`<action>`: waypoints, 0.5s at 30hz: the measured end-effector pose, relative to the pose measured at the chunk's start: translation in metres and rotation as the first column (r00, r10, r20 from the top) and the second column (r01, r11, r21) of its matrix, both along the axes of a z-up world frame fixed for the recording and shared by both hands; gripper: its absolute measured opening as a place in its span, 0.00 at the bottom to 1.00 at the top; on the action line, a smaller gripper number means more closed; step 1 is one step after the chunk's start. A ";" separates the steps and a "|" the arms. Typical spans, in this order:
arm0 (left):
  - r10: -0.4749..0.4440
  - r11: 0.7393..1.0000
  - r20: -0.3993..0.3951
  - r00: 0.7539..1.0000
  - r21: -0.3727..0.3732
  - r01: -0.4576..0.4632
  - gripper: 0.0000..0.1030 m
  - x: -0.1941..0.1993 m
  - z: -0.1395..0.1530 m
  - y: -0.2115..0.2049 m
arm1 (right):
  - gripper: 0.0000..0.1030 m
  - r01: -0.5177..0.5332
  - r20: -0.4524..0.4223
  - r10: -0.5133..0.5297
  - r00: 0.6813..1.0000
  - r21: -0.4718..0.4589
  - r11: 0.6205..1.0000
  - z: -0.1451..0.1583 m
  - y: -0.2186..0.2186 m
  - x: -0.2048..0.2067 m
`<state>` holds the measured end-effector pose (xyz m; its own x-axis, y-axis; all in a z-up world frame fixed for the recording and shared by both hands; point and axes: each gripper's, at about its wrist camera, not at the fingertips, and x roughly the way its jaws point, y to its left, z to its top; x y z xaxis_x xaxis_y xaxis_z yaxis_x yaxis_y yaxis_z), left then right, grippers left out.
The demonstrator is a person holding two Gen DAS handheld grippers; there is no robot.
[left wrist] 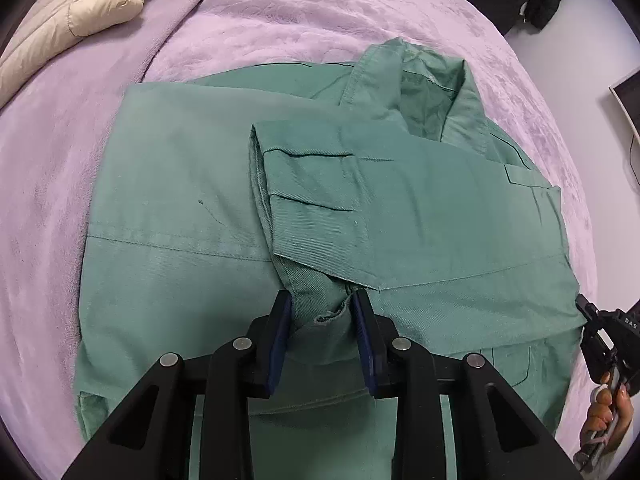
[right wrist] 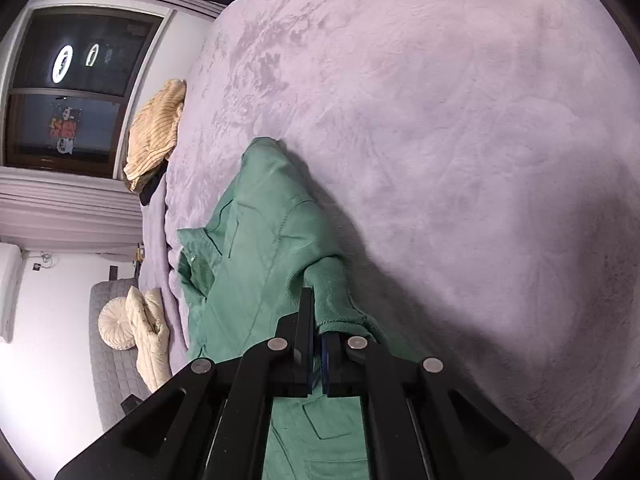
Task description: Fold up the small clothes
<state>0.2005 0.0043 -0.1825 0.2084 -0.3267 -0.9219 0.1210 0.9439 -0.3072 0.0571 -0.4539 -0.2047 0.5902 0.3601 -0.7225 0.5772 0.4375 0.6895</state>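
A lilac plush blanket covers the bed; on it lies one green jacket, partly folded, collar toward the far right, hem near the camera — its long axis runs near to far. The left gripper pinches a bunched cuff; the right gripper, pressed together, clamps the jacket's edge.

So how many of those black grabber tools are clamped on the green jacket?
2. The left gripper pinches bunched fabric of the green cotton jacket at its near edge; the right gripper is shut on the jacket's edge at its right side.
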 end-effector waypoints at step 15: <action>-0.058 0.987 0.108 0.992 0.157 0.040 0.74 0.003 0.055 -0.004 | 0.50 -0.108 -0.055 0.110 0.992 0.043 0.993 -0.007 -0.008 -0.029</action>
